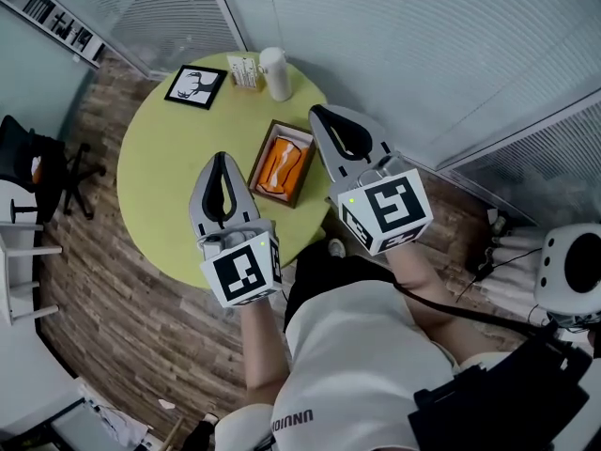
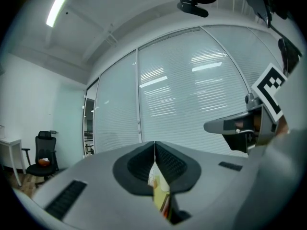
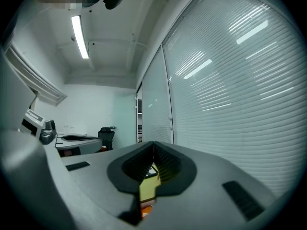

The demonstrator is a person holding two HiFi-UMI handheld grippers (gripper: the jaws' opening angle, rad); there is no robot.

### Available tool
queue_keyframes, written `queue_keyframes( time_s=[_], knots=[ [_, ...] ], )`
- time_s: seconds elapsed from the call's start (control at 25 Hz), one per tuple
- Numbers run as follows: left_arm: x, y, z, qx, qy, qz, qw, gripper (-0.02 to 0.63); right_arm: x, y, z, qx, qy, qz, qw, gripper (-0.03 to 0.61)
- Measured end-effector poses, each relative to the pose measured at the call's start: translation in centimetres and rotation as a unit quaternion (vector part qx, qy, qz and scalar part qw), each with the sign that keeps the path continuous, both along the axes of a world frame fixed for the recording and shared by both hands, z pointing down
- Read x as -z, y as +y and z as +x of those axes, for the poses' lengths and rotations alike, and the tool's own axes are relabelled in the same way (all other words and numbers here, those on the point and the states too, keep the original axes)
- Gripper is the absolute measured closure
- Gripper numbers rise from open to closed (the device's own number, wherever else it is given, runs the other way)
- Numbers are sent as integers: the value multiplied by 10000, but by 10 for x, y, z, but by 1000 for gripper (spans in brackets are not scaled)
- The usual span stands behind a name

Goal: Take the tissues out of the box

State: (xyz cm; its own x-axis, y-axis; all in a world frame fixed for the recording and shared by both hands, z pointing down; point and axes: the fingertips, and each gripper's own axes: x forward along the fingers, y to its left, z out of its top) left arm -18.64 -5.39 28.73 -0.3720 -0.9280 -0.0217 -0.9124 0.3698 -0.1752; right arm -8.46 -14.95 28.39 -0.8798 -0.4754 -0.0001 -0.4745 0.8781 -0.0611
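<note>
1. A round yellow-green counter (image 1: 164, 172) sits centre left in the head view.
2. A black-framed picture (image 1: 196, 86) lies near its upper edge, with a small printed card (image 1: 244, 70) and an upright white cylinder (image 1: 275, 73) to its right.
3. A black office chair (image 1: 38, 172) stands at the left edge on the wooden floor (image 1: 122, 346).
4. Slatted blinds (image 1: 423, 45) cover the upper right.

The grey bodies of the left gripper (image 2: 154, 147) and right gripper (image 3: 153, 147) block nearly all I'd see below: only a sliver of yellow-green round table (image 2: 160, 193) and a scrap of orange (image 2: 166, 211) show through each notch. In the head view, print on the small pale card (image 1: 245, 70) is too small for me to read, and the left edge cuts the black office chair (image 1: 17, 148).
</note>
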Motion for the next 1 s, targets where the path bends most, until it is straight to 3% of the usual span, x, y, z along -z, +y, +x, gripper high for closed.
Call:
queue_keyframes(
  time_s=[0.52,0.64,0.76,1.0],
  knots=[
    [-26,-55,-24,-894,311,-647,9934,598,-18,-36,-22,-336,101,-283,9990,558],
    [-48,-67,-26,-1157,600,-943,9870,581,-24,-42,-23,-433,161,-345,9983,558],
    [-74,-76,-26,-1345,935,-1273,9782,498,-30,-47,-24,-495,229,-386,9978,558],
    [-125,-89,-17,-1652,1477,-1874,9570,452,-42,-56,-25,-606,368,-475,9964,558]
  ],
)
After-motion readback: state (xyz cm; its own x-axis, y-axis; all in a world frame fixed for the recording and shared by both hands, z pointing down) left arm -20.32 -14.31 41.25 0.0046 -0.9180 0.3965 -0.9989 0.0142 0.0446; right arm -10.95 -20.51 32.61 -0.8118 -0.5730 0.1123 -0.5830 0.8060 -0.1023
